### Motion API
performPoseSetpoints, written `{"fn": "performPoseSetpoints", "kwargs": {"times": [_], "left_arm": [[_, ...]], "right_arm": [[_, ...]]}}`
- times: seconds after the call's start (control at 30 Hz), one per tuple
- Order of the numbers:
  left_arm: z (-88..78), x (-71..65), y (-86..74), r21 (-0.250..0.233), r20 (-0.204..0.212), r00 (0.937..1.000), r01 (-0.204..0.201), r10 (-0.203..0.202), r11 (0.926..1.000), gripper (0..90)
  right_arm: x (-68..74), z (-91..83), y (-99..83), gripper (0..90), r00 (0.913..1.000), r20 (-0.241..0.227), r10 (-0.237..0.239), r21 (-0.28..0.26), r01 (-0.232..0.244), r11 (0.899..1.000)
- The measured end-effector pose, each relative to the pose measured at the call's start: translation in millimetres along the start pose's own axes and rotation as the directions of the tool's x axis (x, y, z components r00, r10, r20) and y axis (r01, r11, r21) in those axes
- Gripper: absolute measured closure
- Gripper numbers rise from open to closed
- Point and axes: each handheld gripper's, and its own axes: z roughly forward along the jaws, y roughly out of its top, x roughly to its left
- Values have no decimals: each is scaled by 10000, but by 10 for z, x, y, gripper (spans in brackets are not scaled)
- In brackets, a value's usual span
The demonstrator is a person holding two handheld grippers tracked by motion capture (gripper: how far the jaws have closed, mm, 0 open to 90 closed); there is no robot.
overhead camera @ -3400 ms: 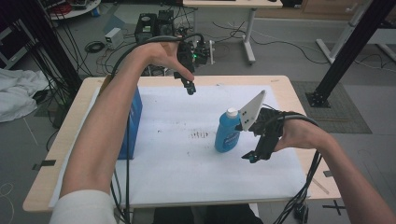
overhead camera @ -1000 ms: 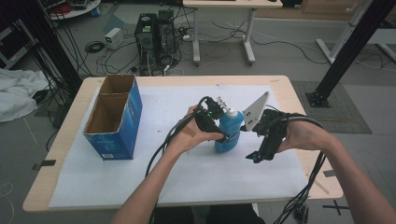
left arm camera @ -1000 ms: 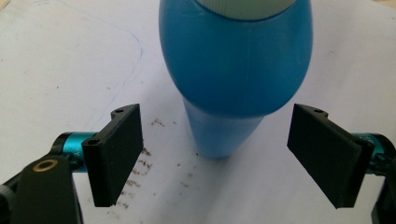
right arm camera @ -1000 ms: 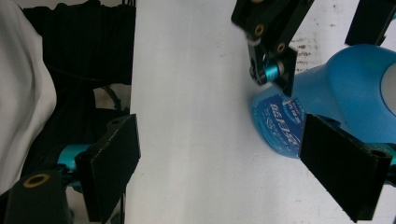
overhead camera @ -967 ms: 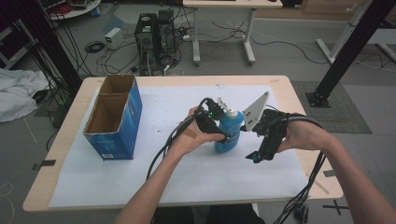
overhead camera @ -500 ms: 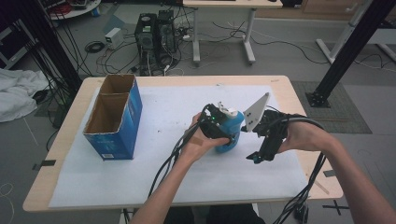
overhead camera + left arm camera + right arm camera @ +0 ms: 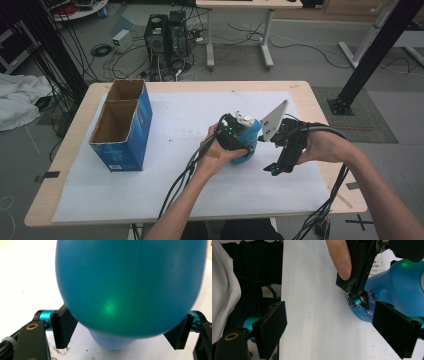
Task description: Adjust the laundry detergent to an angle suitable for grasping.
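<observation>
A blue bottle point(image 7: 248, 142) with a white cap stands on the white sheet at the table's middle right. My left gripper point(image 7: 239, 142) reaches over it from the left. In the left gripper view the bottle's round body point(image 7: 130, 285) sits between both black pads point(image 7: 63, 327), which have just been closing and touch its sides. My right gripper point(image 7: 274, 167) hovers just right of the bottle, open. In the right gripper view, white paper lies between its jaws point(image 7: 332, 325), with the bottle point(image 7: 397, 287) and a left fingertip point(image 7: 357, 300) beyond the right jaw.
An open blue cardboard box point(image 7: 122, 127) stands at the table's left side. The white sheet point(image 7: 165, 175) covers most of the wooden table point(image 7: 65, 165). Cables trail from both grippers over the front edge. Computers and wires lie on the floor behind the table.
The left hand has come from above the box to the bottle, sunk a little over it, and its jaws have narrowed around the body. The right gripper has stayed put.
</observation>
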Motion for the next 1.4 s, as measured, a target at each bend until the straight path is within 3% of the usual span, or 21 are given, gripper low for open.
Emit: {"fn": "performPoseSetpoints", "kwargs": {"times": [0.87,1.0,1.07,1.4], "left_arm": [[1,-13,22,-486,103,9998,152,-147,9987,382],[8,-16,21,-456,-105,9999,2,-6,9990,422],[5,-3,17,-531,-11,9999,168,-168,9984,435],[-1,18,16,-584,183,9996,211,-200,9981,458]], "right_arm": [[-10,11,0,119,10000,35,13,54,-13,10000],[-15,8,-5,119,10000,77,48,8,-48,10000],[-14,6,-6,119,9999,89,74,29,-74,10000],[-16,12,-7,119,9999,138,14,29,-15,10000]]}}
